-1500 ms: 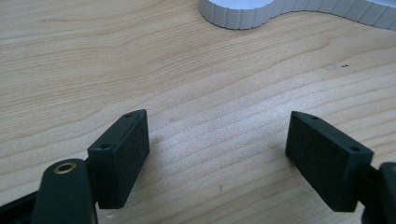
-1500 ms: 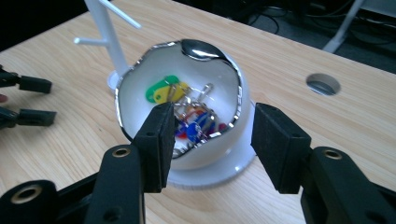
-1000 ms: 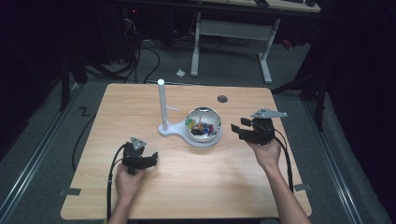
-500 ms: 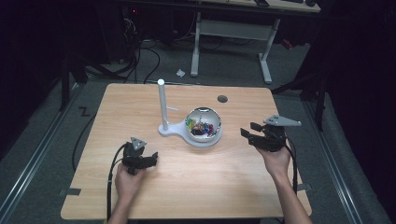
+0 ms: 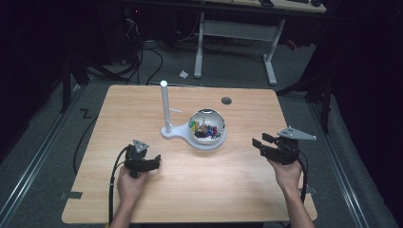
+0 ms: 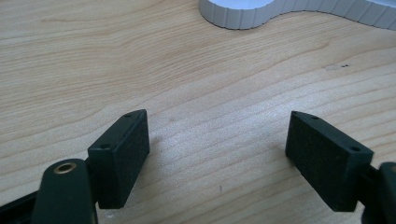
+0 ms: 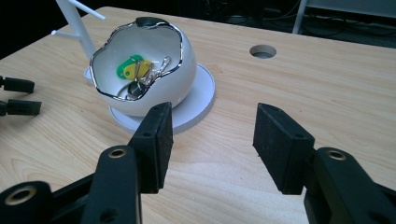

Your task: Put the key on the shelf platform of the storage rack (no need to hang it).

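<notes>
Right gripper view puts my right hand-held gripper [image 7: 210, 140], jaws apart and empty, just short of the white bowl [image 7: 140, 74] of keys mid-tabletop [image 5: 199, 190]; left hand-held gripper [image 6: 217, 154] gapes idle, so reaching in looks next.

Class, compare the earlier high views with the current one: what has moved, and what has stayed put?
The right gripper drew back from the white bowl toward the person's side, jaws open, holding nothing. The left gripper, the bowl with its contents and the white post stayed in place.
</notes>
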Tool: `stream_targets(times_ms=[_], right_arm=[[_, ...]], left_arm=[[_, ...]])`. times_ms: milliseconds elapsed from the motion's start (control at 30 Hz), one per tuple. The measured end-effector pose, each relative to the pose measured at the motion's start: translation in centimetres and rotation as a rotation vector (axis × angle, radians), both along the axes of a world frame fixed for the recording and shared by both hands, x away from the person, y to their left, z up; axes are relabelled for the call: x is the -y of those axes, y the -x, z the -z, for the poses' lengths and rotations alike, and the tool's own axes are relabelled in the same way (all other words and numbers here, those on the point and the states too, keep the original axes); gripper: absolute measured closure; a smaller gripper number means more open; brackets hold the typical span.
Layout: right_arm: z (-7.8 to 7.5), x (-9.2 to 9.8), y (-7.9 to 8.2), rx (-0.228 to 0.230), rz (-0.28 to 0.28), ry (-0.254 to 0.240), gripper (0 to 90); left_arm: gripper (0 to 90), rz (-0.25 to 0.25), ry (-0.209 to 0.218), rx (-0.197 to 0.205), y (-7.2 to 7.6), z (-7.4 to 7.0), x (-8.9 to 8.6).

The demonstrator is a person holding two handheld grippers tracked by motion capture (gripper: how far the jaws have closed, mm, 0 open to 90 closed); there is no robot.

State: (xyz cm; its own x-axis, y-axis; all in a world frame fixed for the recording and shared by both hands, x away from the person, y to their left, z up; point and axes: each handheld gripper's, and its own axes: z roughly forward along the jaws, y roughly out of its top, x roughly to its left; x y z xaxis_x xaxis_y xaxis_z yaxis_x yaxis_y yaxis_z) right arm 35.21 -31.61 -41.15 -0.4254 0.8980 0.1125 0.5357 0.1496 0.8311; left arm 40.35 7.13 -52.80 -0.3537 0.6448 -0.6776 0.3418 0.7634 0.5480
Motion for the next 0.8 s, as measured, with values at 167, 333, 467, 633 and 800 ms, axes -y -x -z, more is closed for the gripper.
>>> stream_targets(times_ms=[167, 333, 467, 633, 800], right_arm=[[0.3, 0.5, 0.7, -0.003, 0.008, -0.009, 47.5], [0.8, 0.7, 1.3, -0.004, 0.010, -0.019, 47.2], [1.2, 0.7, 1.6, -0.012, 0.008, -0.025, 46.8], [1.7, 0.9, 2.2, -0.015, 0.013, -0.040, 46.5], [2.1, 0.8, 2.4, -0.012, 0.013, -0.051, 46.4]], left_arm=[[22.1, -0.001, 0.000, 0.000, 0.0, 0.0, 0.0], [22.0, -0.004, 0.003, 0.000, 0.0, 0.0, 0.0], [22.1, -0.002, -0.001, 0.000, 0.0, 0.0, 0.0], [22.1, 0.000, -0.002, 0.001, 0.0, 0.0, 0.0], [22.1, 0.003, -0.006, 0.004, 0.0, 0.0, 0.0]])
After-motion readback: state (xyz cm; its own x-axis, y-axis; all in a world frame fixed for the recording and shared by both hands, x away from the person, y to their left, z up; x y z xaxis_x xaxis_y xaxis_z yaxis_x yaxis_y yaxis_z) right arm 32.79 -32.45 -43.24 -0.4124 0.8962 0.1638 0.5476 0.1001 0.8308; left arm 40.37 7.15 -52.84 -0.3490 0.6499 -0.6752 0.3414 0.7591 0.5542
